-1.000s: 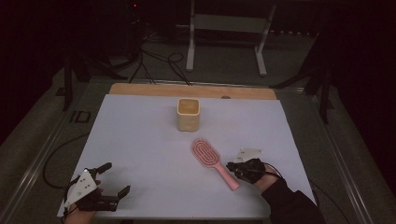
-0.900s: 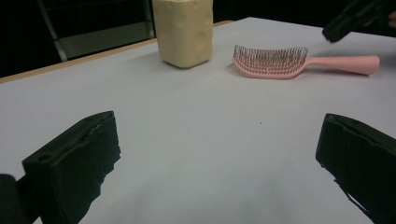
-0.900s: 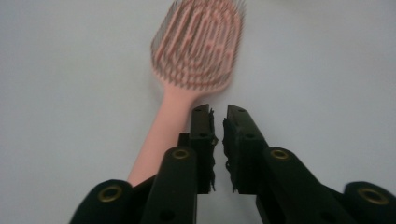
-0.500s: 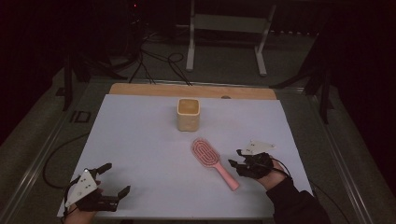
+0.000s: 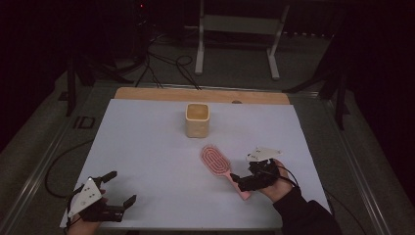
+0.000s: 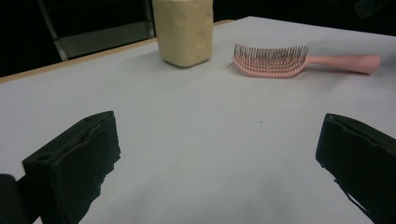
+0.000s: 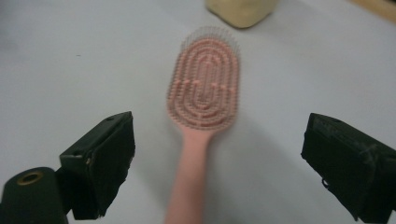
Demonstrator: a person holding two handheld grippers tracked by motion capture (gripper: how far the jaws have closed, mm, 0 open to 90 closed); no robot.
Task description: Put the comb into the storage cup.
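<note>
A pink hairbrush (image 5: 216,162) lies bristles up on the white table sheet (image 5: 147,147), its handle pointing at the near right. My right gripper (image 5: 243,182) hovers just over the handle's end. In the right gripper view the brush (image 7: 204,88) lies below and between the jaws, which have just been opening; they stand wide apart and the pads touch nothing. A cream cup (image 5: 197,120) stands upright behind the brush. My left gripper (image 5: 122,187) rests open at the near left corner, and its view shows the cup (image 6: 184,30) and brush (image 6: 271,60) far ahead.
A wooden strip (image 5: 200,94) runs along the table's far edge. Cables (image 5: 166,66) and a metal stand (image 5: 237,29) sit on the dark floor beyond it. White sheet lies bare between the left gripper and the brush.
The right gripper's jaws have spread off the brush handle and the hand has lifted slightly. The brush stays flat on the sheet. The left gripper has not moved.
</note>
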